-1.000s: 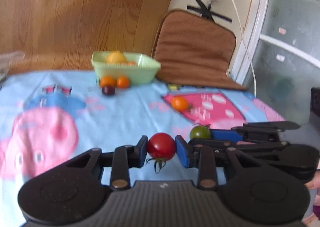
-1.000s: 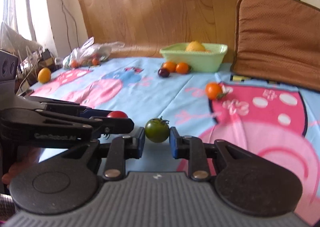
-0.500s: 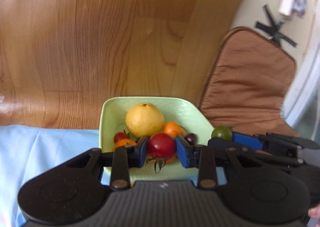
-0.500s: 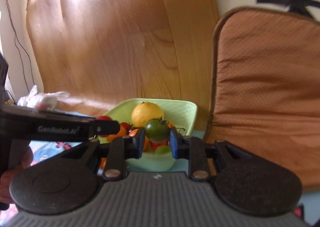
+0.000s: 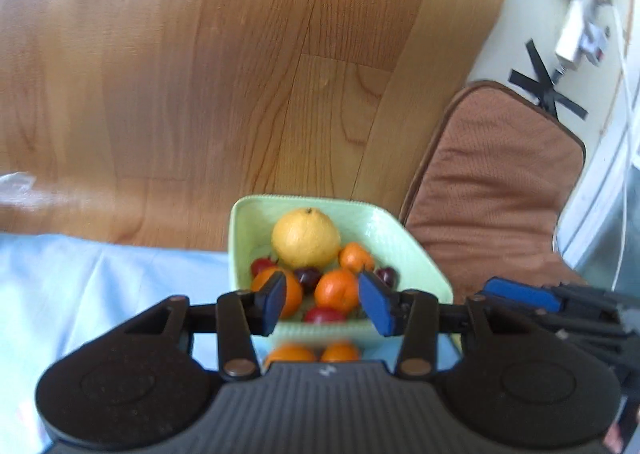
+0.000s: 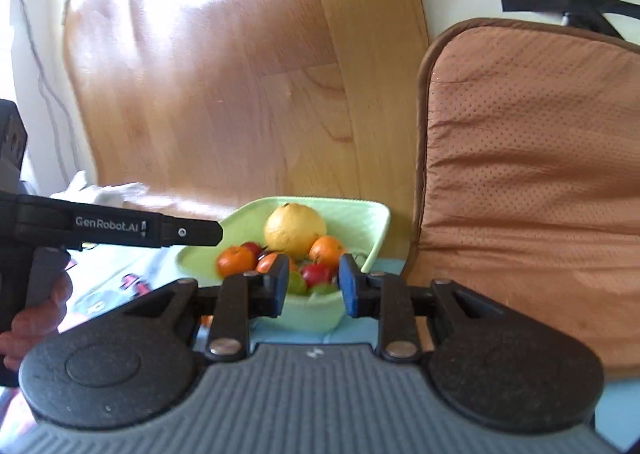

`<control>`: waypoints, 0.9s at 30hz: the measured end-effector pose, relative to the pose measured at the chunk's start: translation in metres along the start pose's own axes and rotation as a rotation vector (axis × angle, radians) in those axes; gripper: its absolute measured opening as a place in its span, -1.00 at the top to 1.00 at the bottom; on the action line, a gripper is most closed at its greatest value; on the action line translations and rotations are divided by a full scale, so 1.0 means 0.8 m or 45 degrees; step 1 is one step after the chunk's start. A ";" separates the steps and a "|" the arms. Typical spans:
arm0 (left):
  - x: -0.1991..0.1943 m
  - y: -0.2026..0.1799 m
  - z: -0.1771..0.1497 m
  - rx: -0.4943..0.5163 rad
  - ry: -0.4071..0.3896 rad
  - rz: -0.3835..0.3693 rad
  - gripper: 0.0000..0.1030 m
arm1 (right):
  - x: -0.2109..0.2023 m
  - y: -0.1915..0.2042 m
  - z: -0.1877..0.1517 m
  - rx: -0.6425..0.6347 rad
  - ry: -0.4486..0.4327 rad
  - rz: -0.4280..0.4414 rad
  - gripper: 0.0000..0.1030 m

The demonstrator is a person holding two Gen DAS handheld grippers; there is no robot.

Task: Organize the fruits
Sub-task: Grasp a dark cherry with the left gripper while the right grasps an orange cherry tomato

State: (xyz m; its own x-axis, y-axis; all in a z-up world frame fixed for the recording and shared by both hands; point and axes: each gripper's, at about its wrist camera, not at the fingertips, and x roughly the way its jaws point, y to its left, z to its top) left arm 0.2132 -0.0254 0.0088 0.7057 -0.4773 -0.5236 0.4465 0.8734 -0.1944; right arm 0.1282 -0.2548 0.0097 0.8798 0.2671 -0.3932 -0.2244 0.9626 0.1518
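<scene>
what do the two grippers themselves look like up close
Left gripper and right gripper match: black linkage arms with silver rivets, blue finger pads, ribbed grey body. The left's side reads "GenRobot.AI" in white.

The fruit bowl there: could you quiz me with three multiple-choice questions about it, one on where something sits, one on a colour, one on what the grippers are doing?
1. Where is the big yellow fruit?
A. In the bowl, toward its back
B. On the cloth in front of the bowl
C. On the cushion

2. What colour is the bowl?
A. White
B. Pale green
C. Dark blue

3. What state is the left gripper in?
A. Shut on a red tomato
B. Shut on an orange
C. Open, holding nothing

Answers: 1 A, it sits behind the smaller fruits inside the bowl. 2 B, its walls are light green in both views. 3 C, its blue pads stand apart with only the bowl's fruit showing beyond the gap; the right gripper is open too.
</scene>
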 end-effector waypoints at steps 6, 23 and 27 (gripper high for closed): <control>-0.009 0.001 -0.053 0.036 0.062 0.053 0.20 | 0.030 0.037 -0.011 -0.078 0.149 0.091 0.41; -0.018 -0.007 -0.092 0.114 0.096 0.087 0.44 | 0.086 0.050 -0.019 0.155 0.340 0.147 0.34; -0.057 -0.013 -0.115 0.103 0.099 0.036 0.44 | 0.023 0.063 -0.034 0.090 0.247 0.152 0.34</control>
State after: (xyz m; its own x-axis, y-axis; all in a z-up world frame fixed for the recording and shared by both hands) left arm 0.1255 -0.0040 -0.0415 0.6754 -0.4408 -0.5912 0.4722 0.8743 -0.1125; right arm 0.1214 -0.1999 -0.0144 0.7503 0.3888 -0.5347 -0.2858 0.9201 0.2679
